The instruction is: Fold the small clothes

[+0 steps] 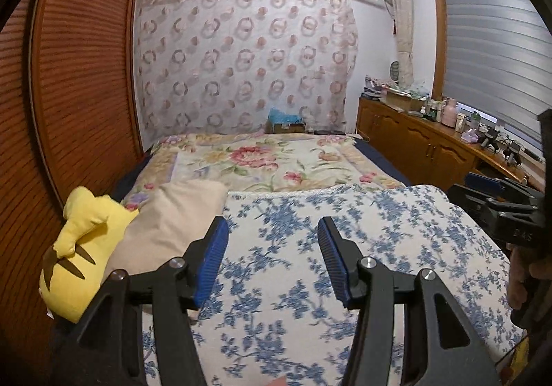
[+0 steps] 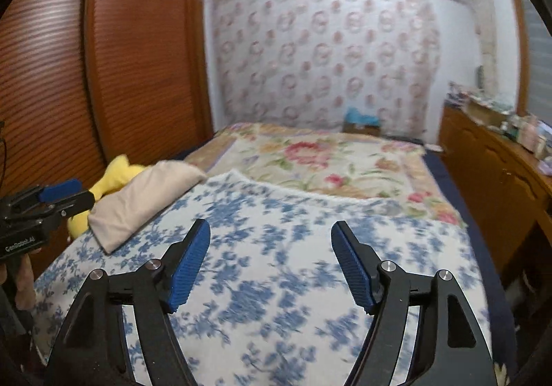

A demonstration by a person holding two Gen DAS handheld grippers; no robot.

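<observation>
Above blue-flowered bedspread (image 1: 293, 248): left tongs (image 1: 272, 261), right tongs (image 2: 270, 261) spread, empty; between garments probably; next, locating small clothes, none visible.

"GenRobot.AI" — on the left gripper (image 2: 62, 194) body.

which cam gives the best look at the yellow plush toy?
Left wrist. The yellow plush toy sits large at the left edge beside the beige pillow, with its dark stripes visible. The right wrist view shows only a small part of it, mostly hidden behind the pillow and the left gripper.
</observation>
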